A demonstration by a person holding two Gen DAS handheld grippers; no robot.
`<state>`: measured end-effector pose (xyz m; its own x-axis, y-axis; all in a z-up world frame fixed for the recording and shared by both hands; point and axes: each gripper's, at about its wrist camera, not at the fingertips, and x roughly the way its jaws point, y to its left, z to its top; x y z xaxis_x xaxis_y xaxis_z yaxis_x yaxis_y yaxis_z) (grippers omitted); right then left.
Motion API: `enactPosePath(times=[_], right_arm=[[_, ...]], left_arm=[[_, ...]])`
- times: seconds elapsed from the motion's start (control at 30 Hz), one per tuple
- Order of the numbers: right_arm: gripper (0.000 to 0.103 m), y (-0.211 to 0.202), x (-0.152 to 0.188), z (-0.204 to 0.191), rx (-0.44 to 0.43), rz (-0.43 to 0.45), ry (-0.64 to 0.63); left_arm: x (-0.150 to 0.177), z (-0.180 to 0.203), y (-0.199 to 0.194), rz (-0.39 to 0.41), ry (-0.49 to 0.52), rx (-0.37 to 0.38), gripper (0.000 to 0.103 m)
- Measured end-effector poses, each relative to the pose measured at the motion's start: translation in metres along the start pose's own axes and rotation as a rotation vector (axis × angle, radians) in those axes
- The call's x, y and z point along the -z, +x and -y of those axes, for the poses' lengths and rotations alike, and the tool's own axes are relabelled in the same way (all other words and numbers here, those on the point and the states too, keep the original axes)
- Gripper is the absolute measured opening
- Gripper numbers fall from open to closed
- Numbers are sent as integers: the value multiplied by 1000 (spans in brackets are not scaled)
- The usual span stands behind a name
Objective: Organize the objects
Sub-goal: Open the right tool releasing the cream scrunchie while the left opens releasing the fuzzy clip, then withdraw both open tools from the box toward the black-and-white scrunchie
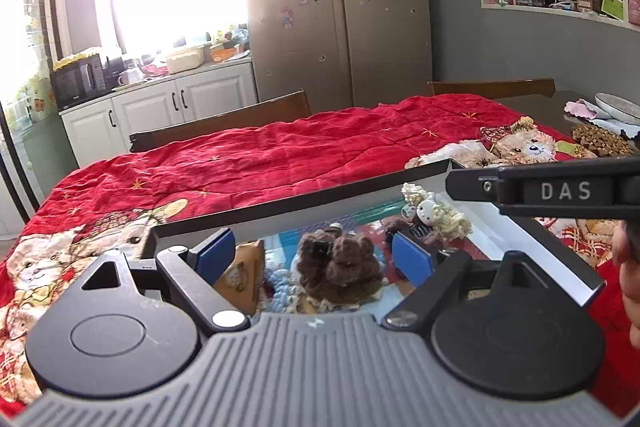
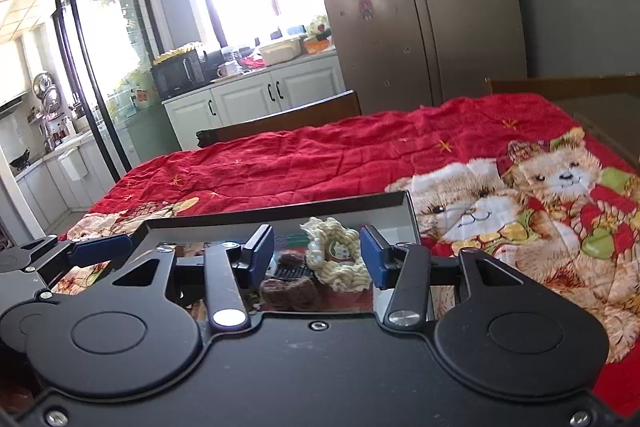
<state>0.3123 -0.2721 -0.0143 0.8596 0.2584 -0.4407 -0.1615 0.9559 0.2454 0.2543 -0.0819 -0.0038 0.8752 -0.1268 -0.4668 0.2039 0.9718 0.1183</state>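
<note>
Both tongs, left tongs (image 1: 314, 255) and right tongs (image 2: 316, 255), gape empty above the box (image 1: 304, 197) (toys gathered inside, tidily corralled).

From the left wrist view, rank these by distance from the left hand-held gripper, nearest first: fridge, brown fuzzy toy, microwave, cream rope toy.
1. Brown fuzzy toy: in the box, between the open fingers of the left hand-held gripper.
2. Cream rope toy: deeper in the box, to the right.
3. Fridge and microwave: both far across the room, beyond the table; too close to call.
</note>
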Motion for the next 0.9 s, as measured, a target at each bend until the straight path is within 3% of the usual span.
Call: enactPosePath(times=[0.9], right_arm=[[55,-66,7,-43,-50,-3,-93]], left_arm=[[12,-31,-73,64,-53,-44,100]])
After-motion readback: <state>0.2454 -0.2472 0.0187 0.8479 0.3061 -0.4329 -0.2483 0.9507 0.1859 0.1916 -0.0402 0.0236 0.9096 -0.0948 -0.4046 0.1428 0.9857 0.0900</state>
